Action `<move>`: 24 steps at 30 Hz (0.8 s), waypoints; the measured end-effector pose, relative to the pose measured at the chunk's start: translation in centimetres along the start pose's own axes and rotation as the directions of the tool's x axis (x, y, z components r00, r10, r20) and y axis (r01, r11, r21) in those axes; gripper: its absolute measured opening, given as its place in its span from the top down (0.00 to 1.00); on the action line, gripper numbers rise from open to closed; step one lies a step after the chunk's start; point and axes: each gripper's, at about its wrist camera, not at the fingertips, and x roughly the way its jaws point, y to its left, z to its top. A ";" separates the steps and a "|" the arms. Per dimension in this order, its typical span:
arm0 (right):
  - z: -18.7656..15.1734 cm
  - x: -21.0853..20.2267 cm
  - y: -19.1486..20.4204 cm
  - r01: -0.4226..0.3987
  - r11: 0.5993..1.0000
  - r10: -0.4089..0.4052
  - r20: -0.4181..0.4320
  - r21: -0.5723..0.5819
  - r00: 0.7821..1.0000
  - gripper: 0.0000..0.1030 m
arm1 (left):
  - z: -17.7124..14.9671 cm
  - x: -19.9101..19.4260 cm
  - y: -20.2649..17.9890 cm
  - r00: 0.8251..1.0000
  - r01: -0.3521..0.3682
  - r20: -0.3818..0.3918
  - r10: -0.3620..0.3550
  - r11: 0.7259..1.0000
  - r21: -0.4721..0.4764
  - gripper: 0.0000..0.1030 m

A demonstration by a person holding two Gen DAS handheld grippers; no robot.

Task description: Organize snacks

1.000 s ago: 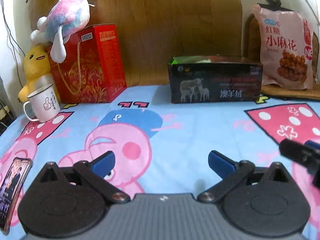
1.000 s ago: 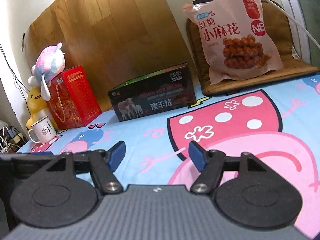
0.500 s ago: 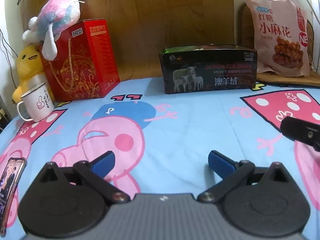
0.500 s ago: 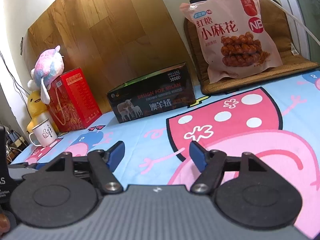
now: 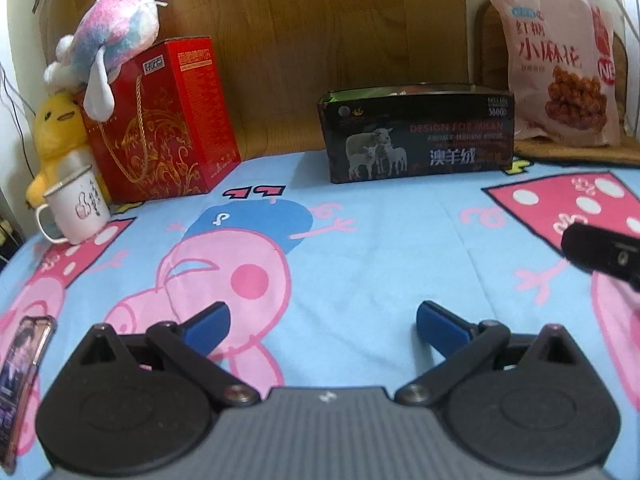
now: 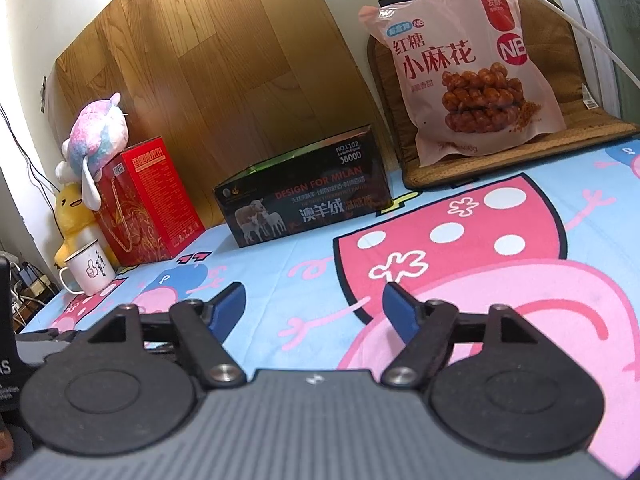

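Snack bag (image 6: 466, 68) stands upright against the wall on a brown mat (image 6: 520, 148), right of the black box (image 6: 304, 196). Left gripper (image 5: 323, 322): fingers spread, empty. Right gripper (image 6: 313, 308): fingers opening, nothing between.

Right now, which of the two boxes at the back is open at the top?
The low black box with the sheep picture; its top is open. The tall red box is closed, a plush toy on it.
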 end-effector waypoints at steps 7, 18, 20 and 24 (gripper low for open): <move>0.0 0.0 0.0 -0.001 1.000 0.001 0.003 0.003 1.000 0.23 | 0.0 0.0 -0.1 1.000 -0.012 0.004 0.012 1.000 0.011 0.00; 0.0 -0.1 -0.1 -0.005 1.000 0.005 0.007 0.010 1.000 0.23 | -0.1 0.2 0.6 1.000 0.017 -0.010 -0.018 0.999 -0.033 0.00; 0.0 -0.1 -0.1 -0.005 1.000 0.005 0.007 0.010 1.000 0.23 | -0.1 0.2 0.6 1.000 0.021 -0.010 -0.022 0.999 -0.038 0.00; 0.0 -0.1 -0.1 -0.004 1.000 0.004 0.008 0.011 1.000 0.22 | -0.2 0.1 0.6 1.000 0.026 -0.007 -0.026 0.999 -0.038 0.00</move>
